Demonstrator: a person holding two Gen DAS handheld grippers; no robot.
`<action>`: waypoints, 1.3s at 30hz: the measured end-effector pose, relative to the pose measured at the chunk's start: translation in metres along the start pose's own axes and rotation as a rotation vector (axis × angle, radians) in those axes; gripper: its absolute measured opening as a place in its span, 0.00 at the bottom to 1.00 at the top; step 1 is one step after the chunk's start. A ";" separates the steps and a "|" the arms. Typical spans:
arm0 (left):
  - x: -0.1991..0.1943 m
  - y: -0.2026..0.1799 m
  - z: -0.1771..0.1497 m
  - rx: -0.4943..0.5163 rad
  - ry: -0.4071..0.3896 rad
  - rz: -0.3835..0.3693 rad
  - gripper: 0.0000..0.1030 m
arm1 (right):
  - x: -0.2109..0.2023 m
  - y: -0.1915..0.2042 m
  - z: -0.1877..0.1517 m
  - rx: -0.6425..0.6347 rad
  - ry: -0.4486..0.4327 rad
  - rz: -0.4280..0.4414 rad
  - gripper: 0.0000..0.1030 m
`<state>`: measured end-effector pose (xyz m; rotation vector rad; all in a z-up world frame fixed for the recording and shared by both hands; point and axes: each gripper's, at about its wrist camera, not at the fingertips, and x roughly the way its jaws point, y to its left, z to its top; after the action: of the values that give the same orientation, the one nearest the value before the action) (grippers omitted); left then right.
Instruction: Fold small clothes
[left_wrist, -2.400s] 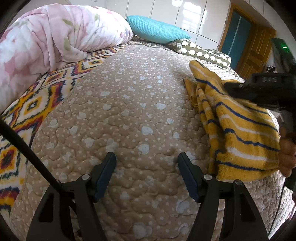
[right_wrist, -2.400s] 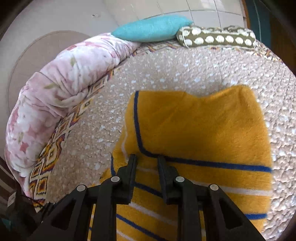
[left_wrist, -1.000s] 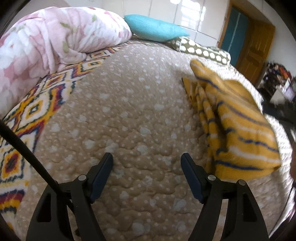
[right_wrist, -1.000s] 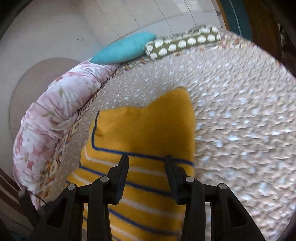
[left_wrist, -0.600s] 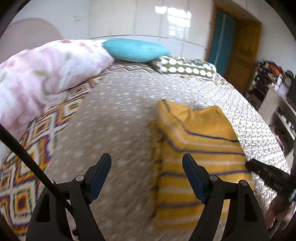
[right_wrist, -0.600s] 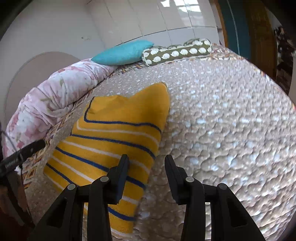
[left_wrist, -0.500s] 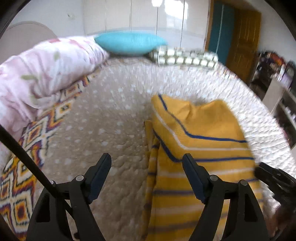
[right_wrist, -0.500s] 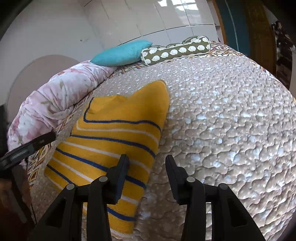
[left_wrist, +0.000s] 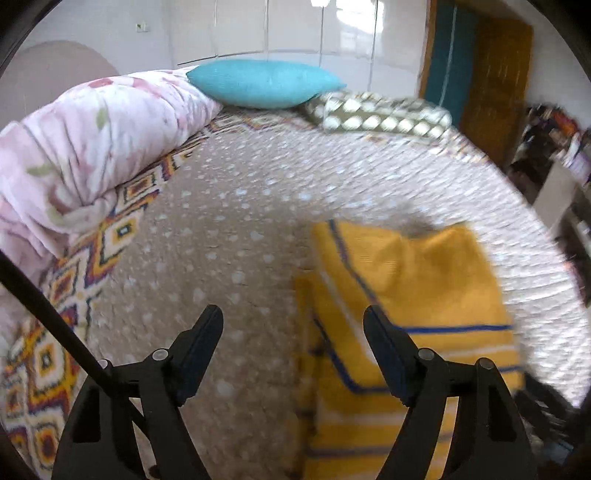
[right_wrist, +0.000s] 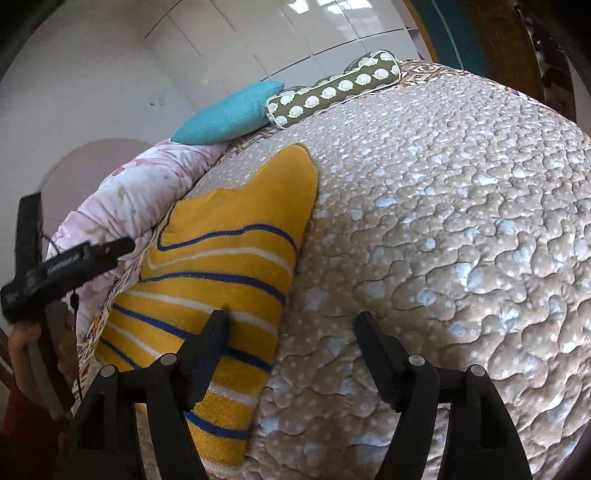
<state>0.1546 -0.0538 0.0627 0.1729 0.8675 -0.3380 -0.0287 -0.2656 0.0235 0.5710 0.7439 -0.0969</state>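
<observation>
A small yellow garment (left_wrist: 402, 317) with blue and white stripes lies folded on the beige quilted bed cover (left_wrist: 229, 236). It also shows in the right wrist view (right_wrist: 229, 266), left of centre. My left gripper (left_wrist: 293, 325) is open and empty, held above the garment's left edge. My right gripper (right_wrist: 291, 328) is open and empty, above the garment's right edge, its left finger over the stripes. The left gripper's body (right_wrist: 66, 264) shows at the left of the right wrist view.
A rolled pink floral duvet (left_wrist: 92, 147) lies along the bed's left side. A teal pillow (left_wrist: 262, 83) and an olive patterned bolster (left_wrist: 376, 112) sit at the head. A patterned blanket strip (left_wrist: 66, 291) runs beside the duvet. A wooden door (left_wrist: 495, 85) and cluttered shelves (left_wrist: 557, 147) stand at the right.
My right gripper let go of the garment, opened wide and drew back to its right edge. My left gripper swung right, over the garment's left edge. The garment lies flat.
</observation>
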 end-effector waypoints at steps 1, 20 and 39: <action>0.016 -0.001 0.002 0.022 0.033 0.040 0.75 | 0.000 0.000 0.000 0.003 0.000 0.003 0.74; 0.010 -0.011 -0.028 0.092 0.049 0.044 0.76 | 0.000 -0.004 0.000 0.020 0.000 0.025 0.76; -0.039 0.021 -0.083 -0.045 0.011 -0.035 0.76 | -0.001 -0.006 -0.001 0.029 -0.003 0.033 0.76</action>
<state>0.0788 -0.0023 0.0403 0.1178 0.8893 -0.3501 -0.0310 -0.2701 0.0210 0.6103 0.7304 -0.0780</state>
